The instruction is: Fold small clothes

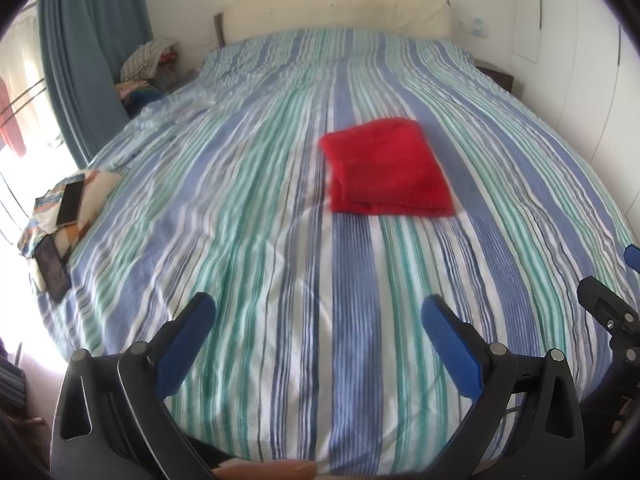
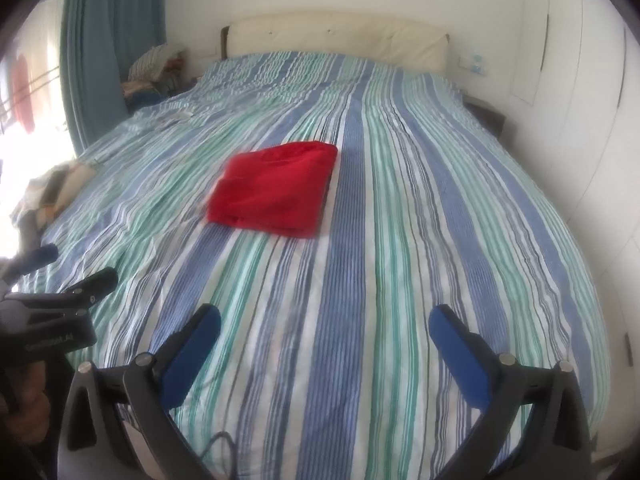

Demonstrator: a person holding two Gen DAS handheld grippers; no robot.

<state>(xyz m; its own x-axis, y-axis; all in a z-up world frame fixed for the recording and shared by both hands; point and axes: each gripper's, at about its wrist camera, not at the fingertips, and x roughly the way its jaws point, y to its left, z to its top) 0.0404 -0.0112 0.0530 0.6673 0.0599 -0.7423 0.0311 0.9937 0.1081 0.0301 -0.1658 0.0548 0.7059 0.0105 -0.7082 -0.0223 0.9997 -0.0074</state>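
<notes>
We're looking down the bed (image 1: 280, 240) from its foot, and there's the red garment (image 1: 386, 168), already folded into a neat rectangle, lying flat on the striped blue, green and white cover a little past the middle, towards the cream headboard (image 1: 336, 10). Our left gripper (image 1: 318, 310) hangs over the near end of the bed with its blue-padded fingers (image 1: 188, 340) spread wide and nothing between them, well short of the garment. Our right gripper (image 2: 326, 322) is the same story: fingers apart, holding nothing, the red cloth well ahead of it and slightly to its left. The two tools sit side by side, each catching the other at the edge of its view. Over on the left edge of the bed we've got a patterned cushion (image 1: 92, 190) with a phone (image 1: 71, 203) lying on it and a dark tablet (image 1: 52, 268) just beside. A blue curtain (image 1: 80, 40) hangs by the bright window, with a heap of clothes (image 1: 146, 64) in the corner near it.
</notes>
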